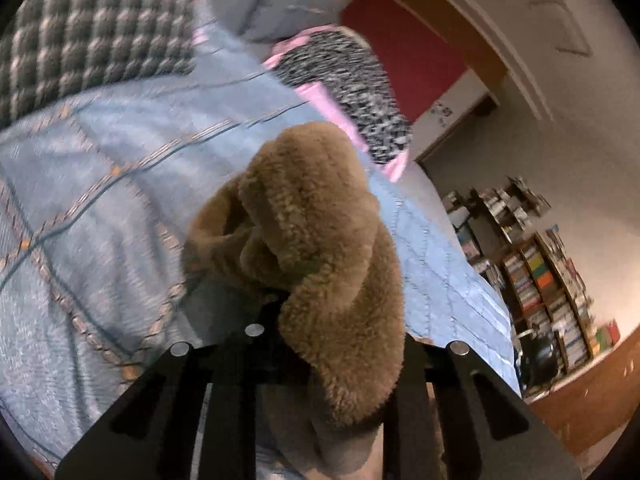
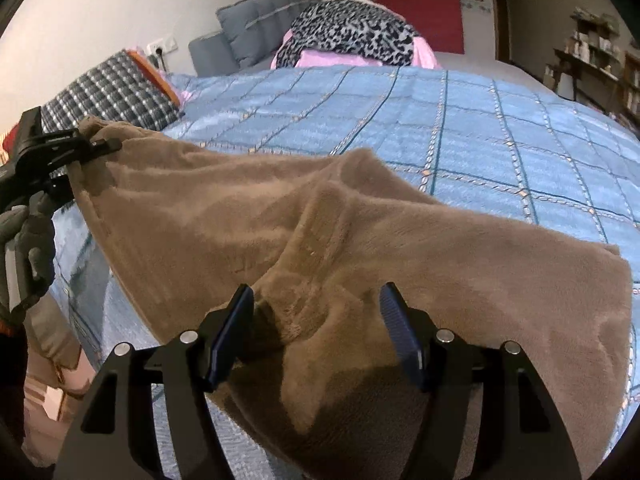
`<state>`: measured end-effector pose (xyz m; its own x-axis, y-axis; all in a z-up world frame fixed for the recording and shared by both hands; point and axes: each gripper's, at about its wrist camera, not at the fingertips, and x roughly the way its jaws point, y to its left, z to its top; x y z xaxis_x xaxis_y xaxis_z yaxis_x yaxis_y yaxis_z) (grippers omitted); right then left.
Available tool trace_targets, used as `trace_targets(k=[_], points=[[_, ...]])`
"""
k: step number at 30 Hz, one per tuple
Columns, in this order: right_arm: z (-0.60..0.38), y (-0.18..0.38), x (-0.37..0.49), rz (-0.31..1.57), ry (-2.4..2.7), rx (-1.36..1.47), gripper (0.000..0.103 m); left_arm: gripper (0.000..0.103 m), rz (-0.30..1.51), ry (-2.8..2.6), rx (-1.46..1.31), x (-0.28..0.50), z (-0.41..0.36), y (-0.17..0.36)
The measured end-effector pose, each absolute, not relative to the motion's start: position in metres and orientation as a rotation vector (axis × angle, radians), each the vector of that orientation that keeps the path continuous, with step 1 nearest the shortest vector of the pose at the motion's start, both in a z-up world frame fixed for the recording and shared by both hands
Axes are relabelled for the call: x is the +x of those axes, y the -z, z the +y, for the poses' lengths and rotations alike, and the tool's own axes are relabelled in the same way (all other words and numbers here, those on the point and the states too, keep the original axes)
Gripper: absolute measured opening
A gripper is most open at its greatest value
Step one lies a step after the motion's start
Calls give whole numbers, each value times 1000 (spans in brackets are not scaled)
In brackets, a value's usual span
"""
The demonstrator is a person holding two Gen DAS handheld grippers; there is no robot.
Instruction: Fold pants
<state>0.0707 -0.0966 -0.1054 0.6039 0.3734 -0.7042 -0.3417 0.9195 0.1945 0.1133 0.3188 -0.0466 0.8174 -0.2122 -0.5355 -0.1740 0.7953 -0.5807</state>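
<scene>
The left wrist view is motion-blurred throughout. There the pants [image 1: 316, 248] bunch over the left gripper [image 1: 320, 316], hiding its fingertips — and the bookshelf [image 1: 548, 292] at far right is too smeared to read. In the right view the pants' near edge runs off the bottom, and the gloved hand [image 2: 32, 240] is cut by the left edge.

Brown fleece pants [image 2: 320, 240] spread rumpled on bed, one corner lifted.

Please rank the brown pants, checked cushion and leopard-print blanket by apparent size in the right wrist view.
1. brown pants, though nearest the camera
2. leopard-print blanket
3. checked cushion, looks close to the blanket, so unsure
</scene>
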Motion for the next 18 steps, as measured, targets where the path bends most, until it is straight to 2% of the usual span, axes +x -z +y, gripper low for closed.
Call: trace_targets(k=[9,18], points=[[-144,91,63,792,-344,174,66,19,550,180,-426,105,218,-15],[-212,82,46,733,-233,296,66,19,561,333,-195,90,97,-35]])
